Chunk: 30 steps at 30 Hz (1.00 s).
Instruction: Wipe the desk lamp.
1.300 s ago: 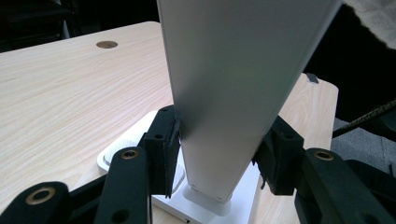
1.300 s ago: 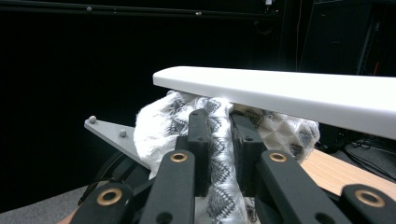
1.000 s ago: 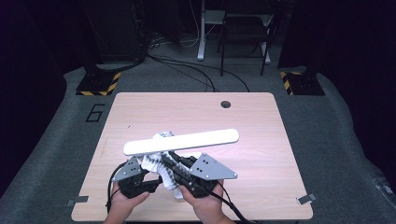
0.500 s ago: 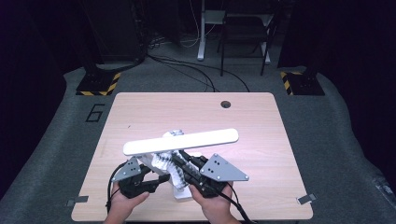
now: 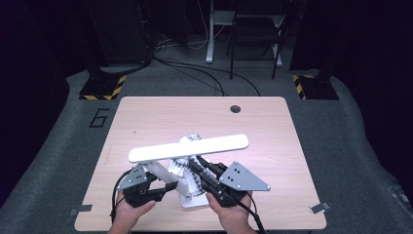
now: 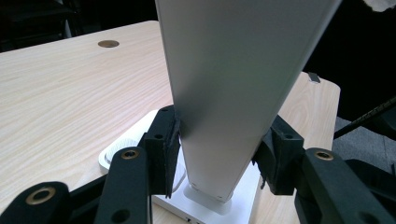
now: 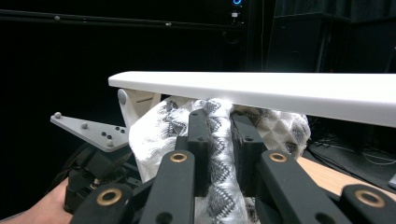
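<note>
Overhead view faces forward — tong views close, sharing the lamp [image 5: 187, 148]

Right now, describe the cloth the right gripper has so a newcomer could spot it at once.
Start at the wooden table, then its near edge, where a white desk lamp stands on a white base. The cloth sits just under the lamp's long flat head, pinched in the right gripper. It is the one soft, crumpled thing there, white with a dark woven pattern.

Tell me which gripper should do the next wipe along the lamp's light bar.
Right. The right gripper pinches the cloth just under the light bar; the left gripper clamps the lamp's arm, steadying it.
</note>
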Tool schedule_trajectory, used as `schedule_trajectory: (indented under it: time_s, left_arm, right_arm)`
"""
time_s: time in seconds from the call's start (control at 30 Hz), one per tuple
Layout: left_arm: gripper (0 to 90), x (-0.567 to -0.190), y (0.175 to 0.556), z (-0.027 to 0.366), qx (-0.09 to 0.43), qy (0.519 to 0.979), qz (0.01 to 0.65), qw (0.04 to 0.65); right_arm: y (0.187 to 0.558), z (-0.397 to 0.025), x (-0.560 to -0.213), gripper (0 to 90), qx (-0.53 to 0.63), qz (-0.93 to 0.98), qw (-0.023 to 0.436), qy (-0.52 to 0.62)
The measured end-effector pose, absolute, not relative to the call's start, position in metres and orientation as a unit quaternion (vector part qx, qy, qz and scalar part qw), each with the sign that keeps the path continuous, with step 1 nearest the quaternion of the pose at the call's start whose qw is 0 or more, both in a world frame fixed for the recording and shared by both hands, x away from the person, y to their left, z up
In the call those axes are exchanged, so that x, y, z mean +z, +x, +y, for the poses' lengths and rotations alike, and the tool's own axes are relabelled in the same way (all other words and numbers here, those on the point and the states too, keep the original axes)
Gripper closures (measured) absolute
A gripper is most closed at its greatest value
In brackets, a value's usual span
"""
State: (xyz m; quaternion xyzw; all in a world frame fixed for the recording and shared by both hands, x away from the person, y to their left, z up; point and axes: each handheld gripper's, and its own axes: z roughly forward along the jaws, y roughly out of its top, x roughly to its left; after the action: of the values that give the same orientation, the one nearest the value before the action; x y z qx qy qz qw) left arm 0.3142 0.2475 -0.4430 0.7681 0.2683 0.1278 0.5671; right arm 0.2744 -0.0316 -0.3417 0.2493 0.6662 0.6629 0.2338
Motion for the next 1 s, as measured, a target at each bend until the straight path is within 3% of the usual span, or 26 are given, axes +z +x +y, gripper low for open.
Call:
schedule_trajectory:
  time_s: [1.0]
  left_arm:
    - [53.8, -0.442, 0.314, 0.249, 0.13, 0.771, 0.27, 0.562]
  right_arm:
    - [0.272, -0.085, -0.335, 80.4, 0.653, 0.645, 0.275, 0.286]
